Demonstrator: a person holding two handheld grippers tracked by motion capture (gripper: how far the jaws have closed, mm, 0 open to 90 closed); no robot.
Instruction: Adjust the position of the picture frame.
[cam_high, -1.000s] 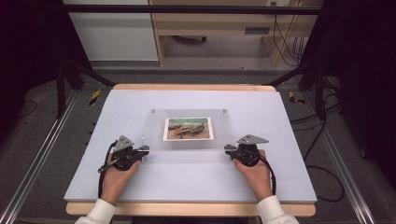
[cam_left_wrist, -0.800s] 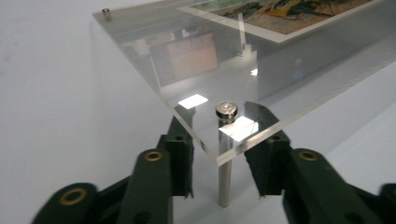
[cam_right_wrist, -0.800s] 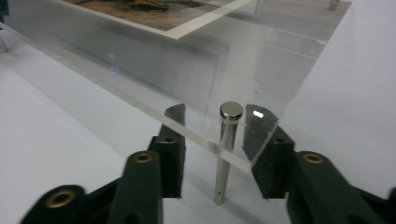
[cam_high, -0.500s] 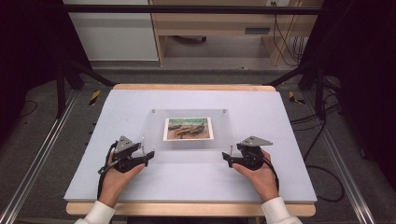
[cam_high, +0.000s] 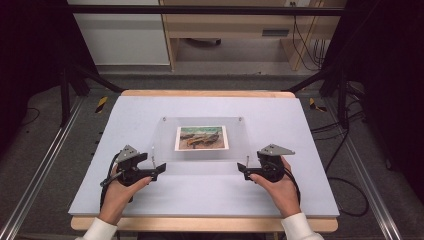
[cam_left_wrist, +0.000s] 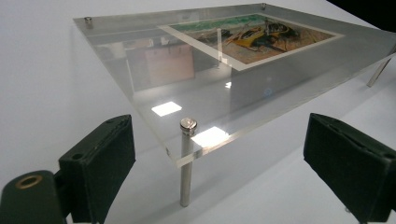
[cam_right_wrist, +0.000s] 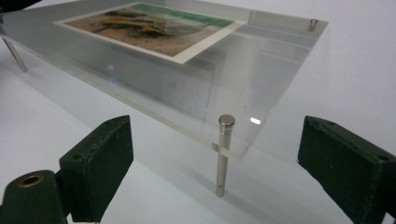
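**Two near corners, one gripper at each**

Since the clear acrylic frame (cam_high: 202, 140) stands on its four metal pins in the middle of the surface (cam_high: 310, 195), with its long axis running from our left to our right, what matters is that each near corner has its own gripper facing it.

At the left, our left gripper (cam_high: 159, 169) sits just off the frame's near-left corner, jaws spread wide and holding nothing. In the left gripper view the near-left pin (cam_left_wrist: 187, 163) stands between the two jaws, a little ahead of them and not touched by either.

In the middle, the printed picture (cam_high: 202, 138) lies under the clear sheet, nearer the far edge than the near one.

At the right, our right gripper (cam_high: 242, 175) mirrors the left: released, empty, aimed at the near-right corner. The right gripper view puts the near-right pin (cam_right_wrist: 223, 154) between its jaws, again slightly ahead and apart from both.

We judge that both hands are equally near, so a short push forward should bring each corner between its jaws.
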